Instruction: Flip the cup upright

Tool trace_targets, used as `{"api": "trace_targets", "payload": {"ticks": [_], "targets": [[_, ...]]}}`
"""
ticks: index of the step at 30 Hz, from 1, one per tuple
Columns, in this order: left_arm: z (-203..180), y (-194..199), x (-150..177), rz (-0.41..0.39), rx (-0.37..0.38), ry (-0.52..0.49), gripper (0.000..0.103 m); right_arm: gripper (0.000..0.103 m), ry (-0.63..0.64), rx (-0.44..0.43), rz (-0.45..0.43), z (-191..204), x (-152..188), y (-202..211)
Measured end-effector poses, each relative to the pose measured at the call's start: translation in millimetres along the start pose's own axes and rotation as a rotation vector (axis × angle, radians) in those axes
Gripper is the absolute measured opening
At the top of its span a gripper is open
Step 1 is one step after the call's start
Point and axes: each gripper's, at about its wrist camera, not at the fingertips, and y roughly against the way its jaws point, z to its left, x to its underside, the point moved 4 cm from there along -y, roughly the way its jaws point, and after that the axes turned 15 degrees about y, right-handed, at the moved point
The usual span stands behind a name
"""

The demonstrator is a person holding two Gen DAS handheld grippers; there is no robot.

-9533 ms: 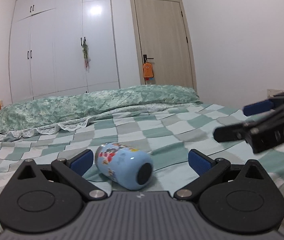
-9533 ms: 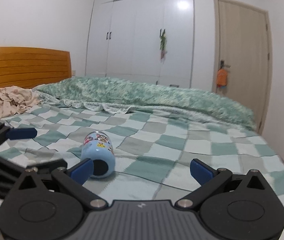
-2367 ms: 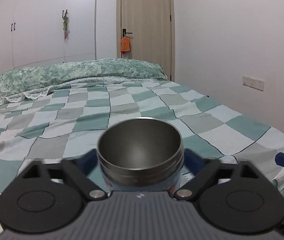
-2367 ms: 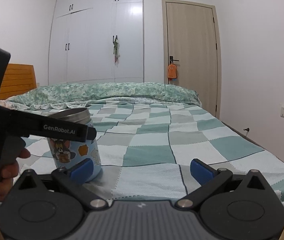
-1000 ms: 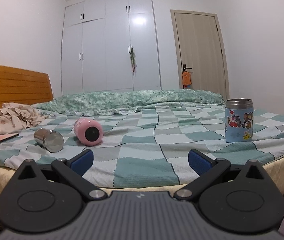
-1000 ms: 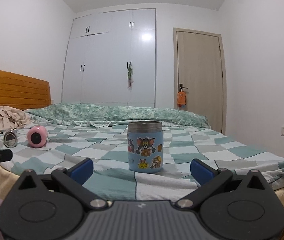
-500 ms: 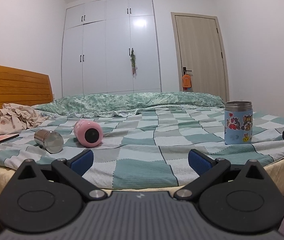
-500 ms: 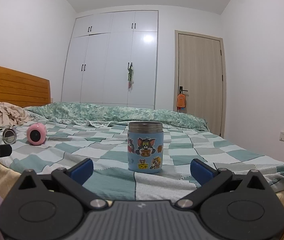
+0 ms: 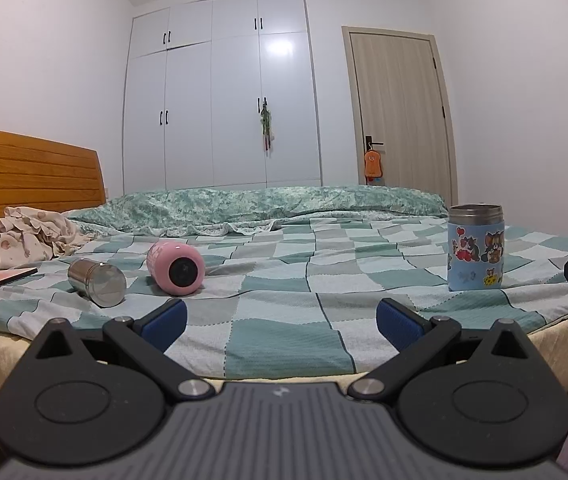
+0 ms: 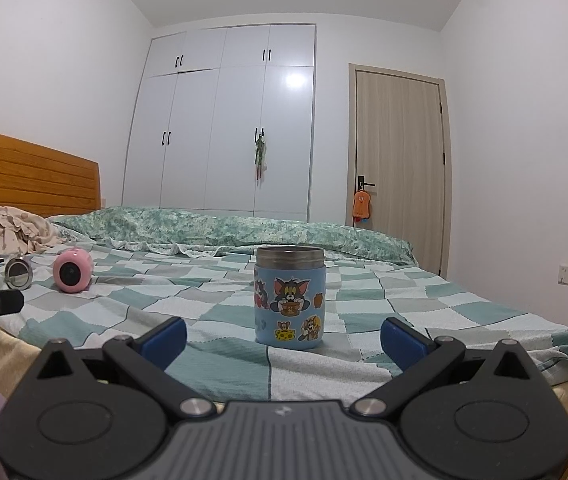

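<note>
Blue cup upright on bed; stiff steel, probably light, slick sleeve (grip mid-body). Left gripper, right gripper: jaws spread, empty.

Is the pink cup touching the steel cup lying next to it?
Apart. The left wrist view shows checked bedspread between the pink cup and the steel cup, both lying on their sides.

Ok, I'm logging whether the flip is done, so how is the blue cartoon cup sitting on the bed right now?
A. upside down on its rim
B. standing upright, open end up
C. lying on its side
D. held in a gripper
B: the blue cup stands on the bedspread with its steel rim on top, clear of both open grippers.
</note>
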Motion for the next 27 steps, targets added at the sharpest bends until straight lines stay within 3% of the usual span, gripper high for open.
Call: {"api": "trace_targets", "payload": {"ticks": [27], "targets": [[-0.3, 1.7, -1.4, -0.006, 0.007, 0.002, 0.103, 0.103, 0.002, 0.001, -0.001, 0.5, 0.4, 1.0]]}}
